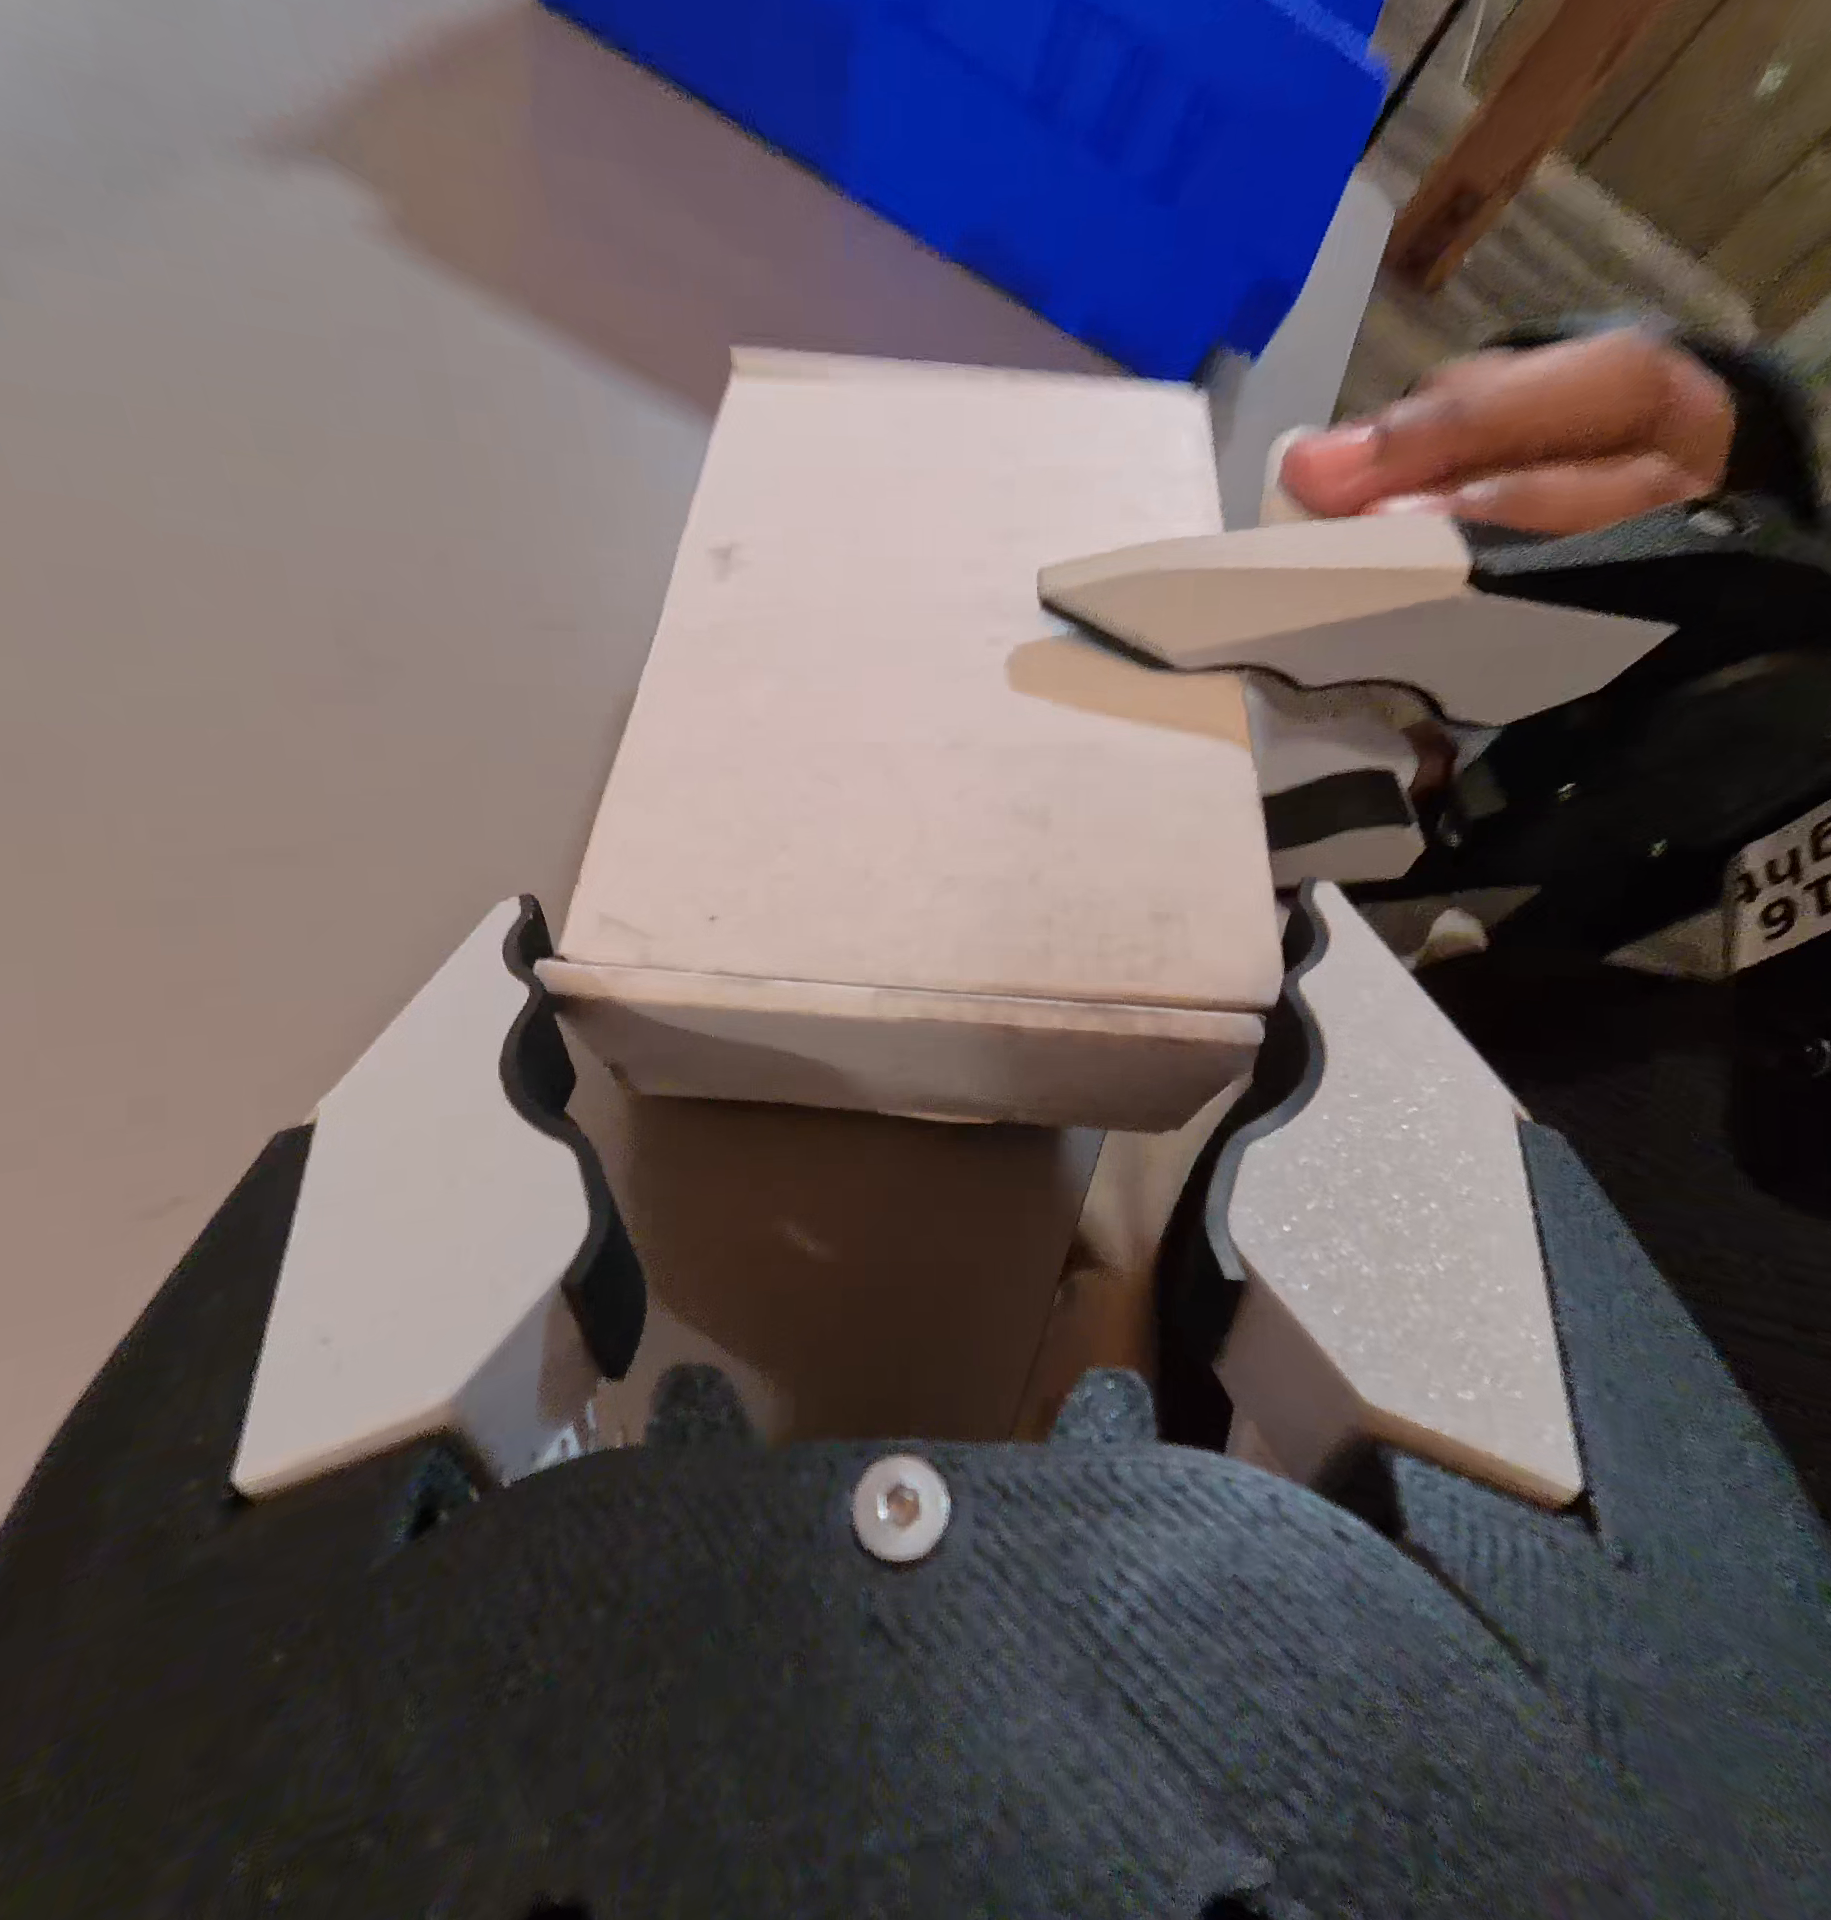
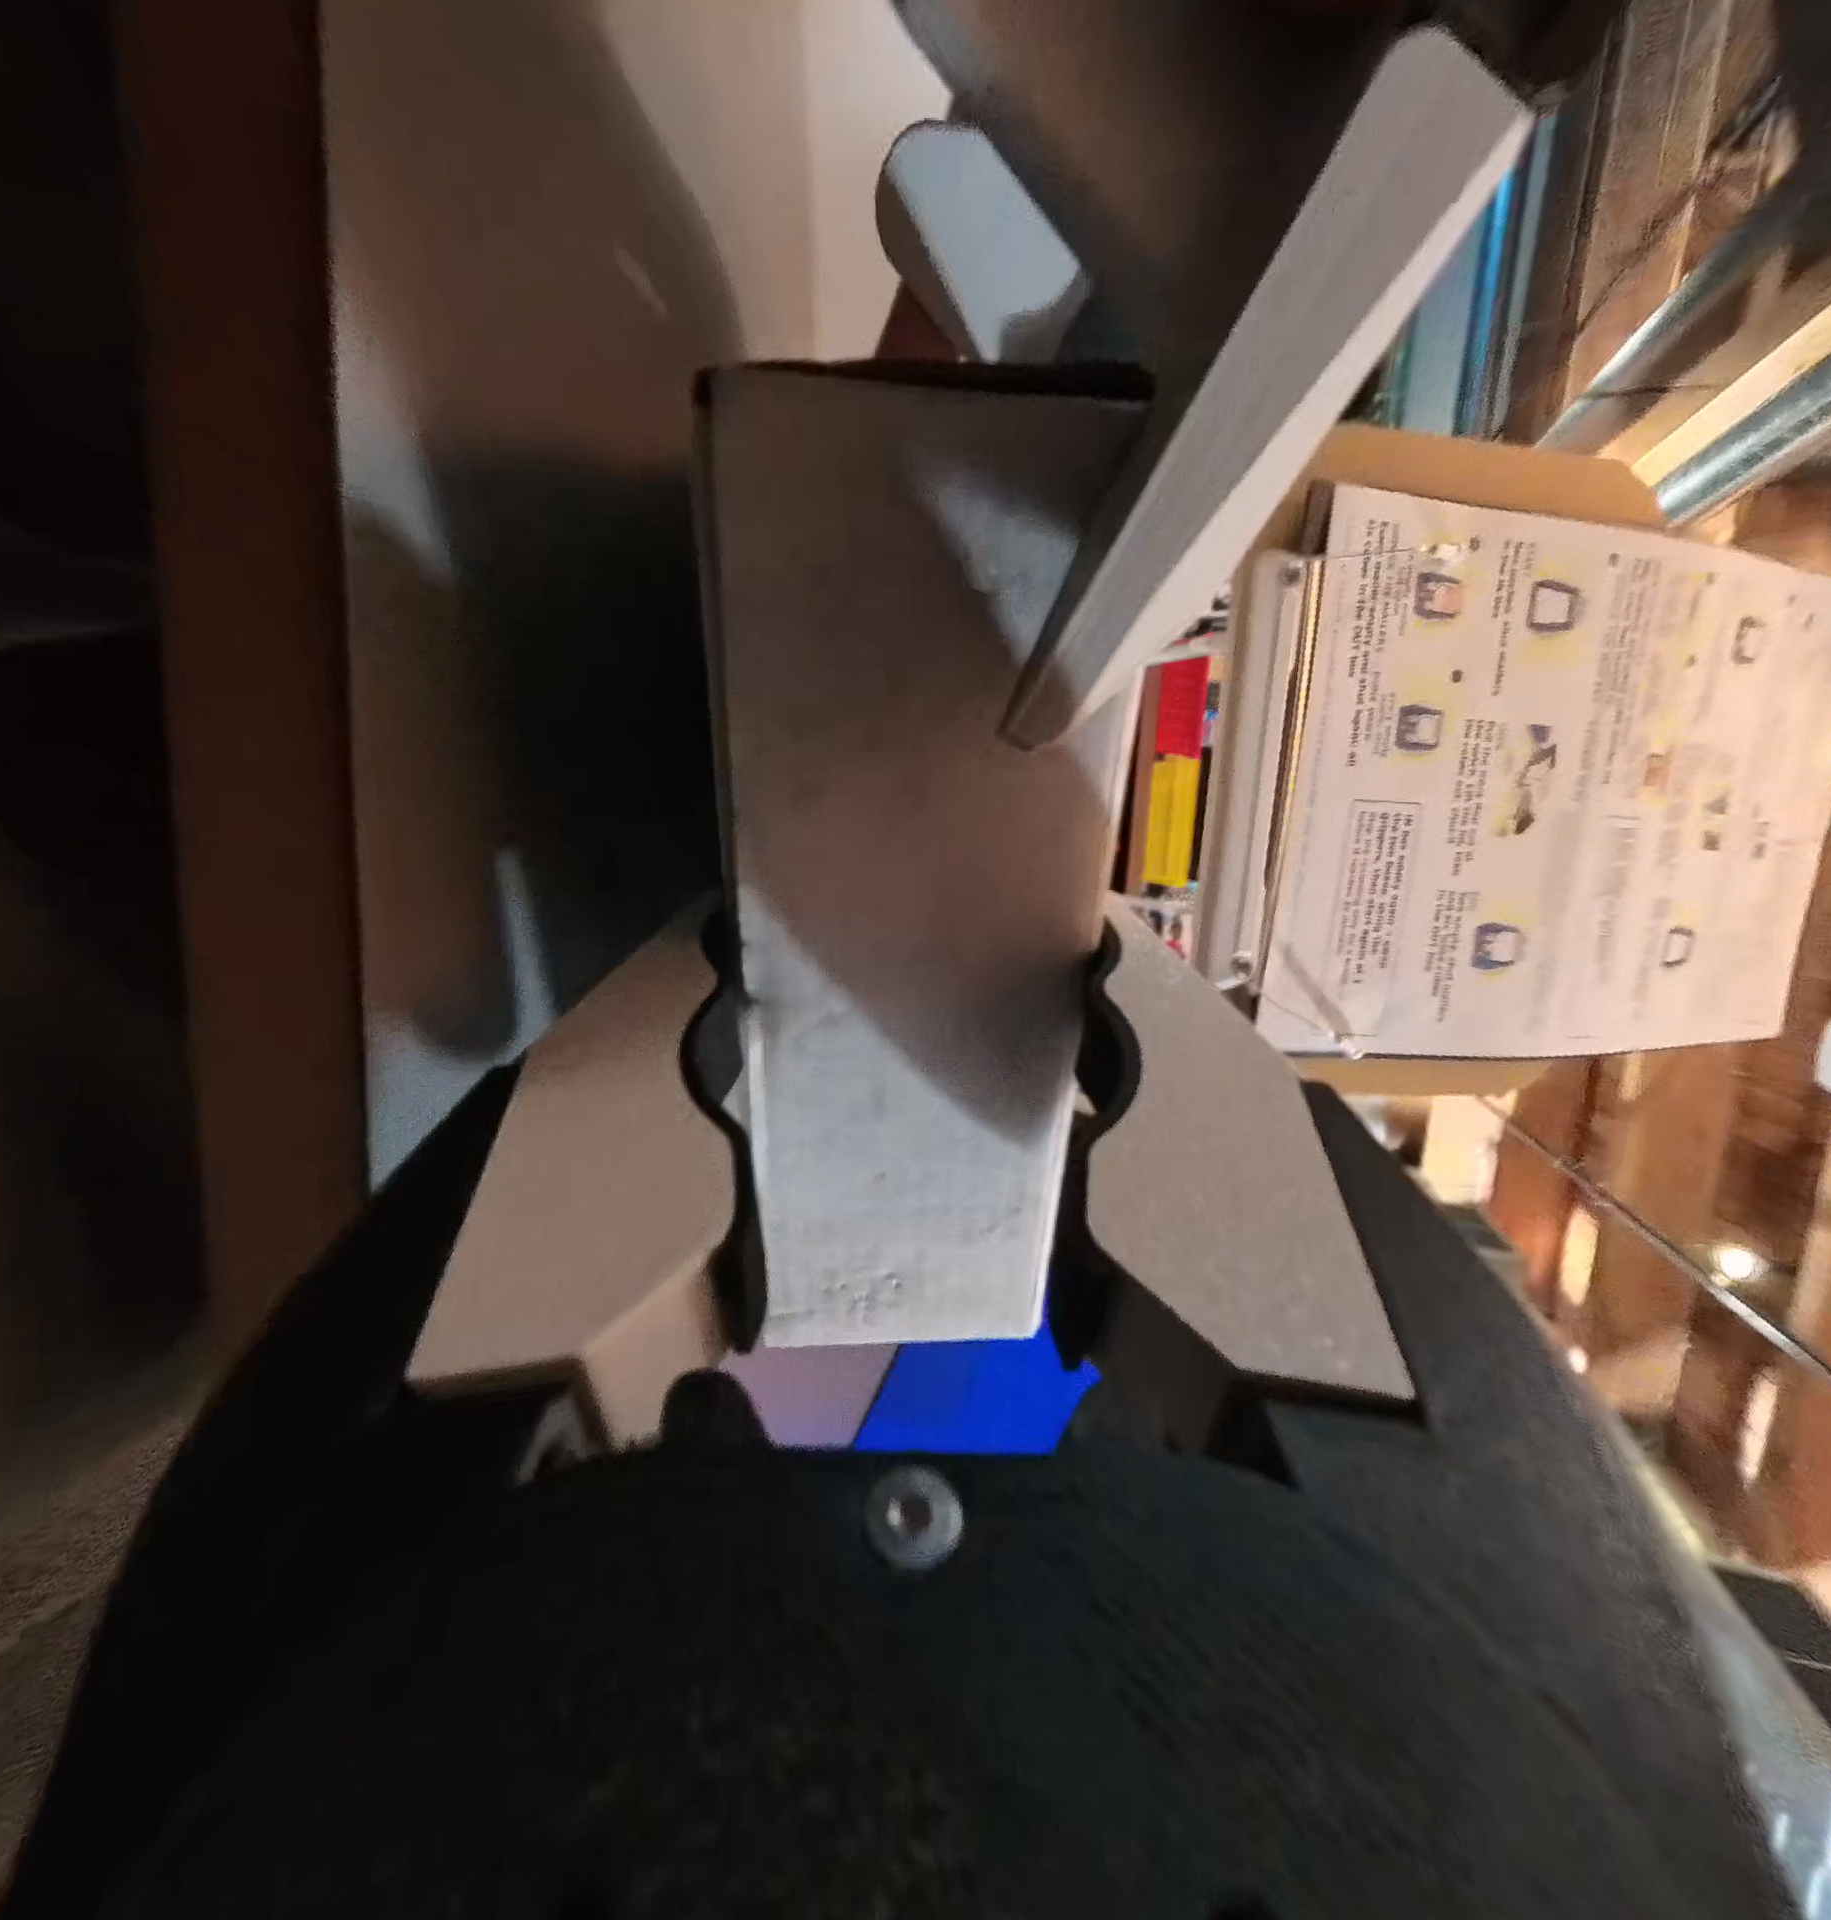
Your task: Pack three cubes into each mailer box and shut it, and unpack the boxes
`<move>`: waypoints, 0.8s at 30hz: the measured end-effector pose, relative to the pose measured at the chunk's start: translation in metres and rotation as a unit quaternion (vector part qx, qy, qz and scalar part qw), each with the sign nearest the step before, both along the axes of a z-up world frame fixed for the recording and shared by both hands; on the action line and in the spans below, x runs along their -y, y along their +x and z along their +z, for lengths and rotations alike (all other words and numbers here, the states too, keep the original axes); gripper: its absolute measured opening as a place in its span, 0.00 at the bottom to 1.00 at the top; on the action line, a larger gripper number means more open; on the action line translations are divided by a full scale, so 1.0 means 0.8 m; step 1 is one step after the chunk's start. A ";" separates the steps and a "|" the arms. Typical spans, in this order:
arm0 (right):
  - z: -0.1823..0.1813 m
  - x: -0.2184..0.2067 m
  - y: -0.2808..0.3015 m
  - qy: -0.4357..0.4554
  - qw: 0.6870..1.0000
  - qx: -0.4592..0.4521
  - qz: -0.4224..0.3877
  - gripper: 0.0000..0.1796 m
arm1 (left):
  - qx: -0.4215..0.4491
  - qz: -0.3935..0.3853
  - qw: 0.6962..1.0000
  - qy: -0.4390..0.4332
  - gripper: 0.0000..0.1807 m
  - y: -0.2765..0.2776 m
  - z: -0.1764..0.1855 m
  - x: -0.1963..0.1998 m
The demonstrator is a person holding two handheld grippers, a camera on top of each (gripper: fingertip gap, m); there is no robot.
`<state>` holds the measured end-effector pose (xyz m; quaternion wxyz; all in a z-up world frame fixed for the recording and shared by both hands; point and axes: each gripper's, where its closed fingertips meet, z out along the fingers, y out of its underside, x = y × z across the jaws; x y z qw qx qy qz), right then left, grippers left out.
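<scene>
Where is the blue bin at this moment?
In the left wrist view the blue bin sits at the top, on the table beyond the far end of the mailer box.

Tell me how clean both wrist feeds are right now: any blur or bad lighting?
Left wrist view: evenly lit, mailer box fairly sharp, but the blue bin and hand smear with motion blur. Right wrist view: dim, hard diagonal shadows across the box, soft focus, printed sheet blurred.

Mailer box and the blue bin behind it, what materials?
Mailer box: looks like matte white-faced cardboard; a thin layered edge shows along the front lip, and the inside face is brown. Blue bin: probably moulded plastic, uniform saturated colour with a slight sheen, but it is blurred, so uncertain.
</scene>
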<state>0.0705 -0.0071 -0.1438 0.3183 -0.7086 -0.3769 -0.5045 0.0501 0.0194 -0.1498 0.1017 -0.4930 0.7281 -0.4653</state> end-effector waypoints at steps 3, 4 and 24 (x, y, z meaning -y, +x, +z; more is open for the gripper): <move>0.017 0.009 0.019 0.021 0.999 -0.007 -0.028 0.35 | 0.056 0.055 0.997 -0.004 0.74 0.013 0.024 -0.022; 0.031 0.014 0.027 0.039 0.999 0.003 -0.033 0.35 | 0.069 0.068 0.995 -0.012 0.75 0.014 0.033 -0.031; 0.069 0.194 0.402 -0.043 0.984 0.002 -0.170 0.36 | 0.051 0.111 0.991 -0.046 0.68 0.011 0.022 -0.066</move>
